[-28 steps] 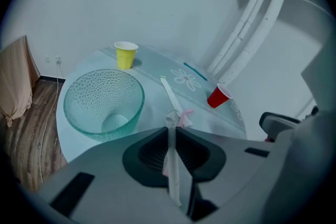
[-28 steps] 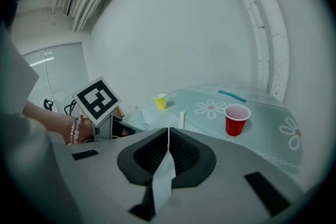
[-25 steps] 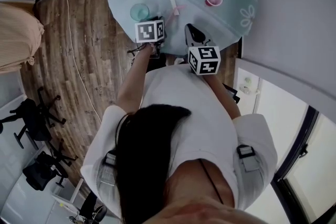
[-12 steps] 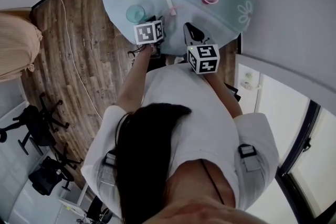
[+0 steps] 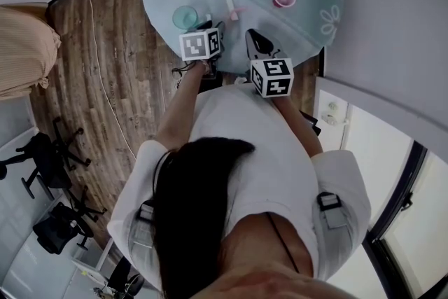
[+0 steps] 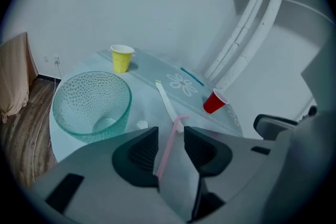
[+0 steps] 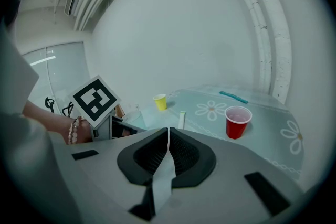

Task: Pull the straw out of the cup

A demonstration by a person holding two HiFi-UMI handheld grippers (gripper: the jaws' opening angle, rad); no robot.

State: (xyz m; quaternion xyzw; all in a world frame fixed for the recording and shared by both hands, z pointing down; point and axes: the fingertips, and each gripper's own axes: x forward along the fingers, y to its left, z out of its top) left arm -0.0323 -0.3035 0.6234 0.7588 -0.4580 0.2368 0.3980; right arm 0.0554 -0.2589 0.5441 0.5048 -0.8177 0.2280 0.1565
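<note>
Pink thin plastic straw [image 5: 236, 11] lies out of the green glass cup [image 5: 185, 15], to its right, in the head view. In the left gripper [image 6: 170, 134] view, the straw points from near to far between wide jaws that have just been opening and do not pinch it. In the right gripper [image 7: 168, 136] view, the jaws are closed on nothing.
</note>
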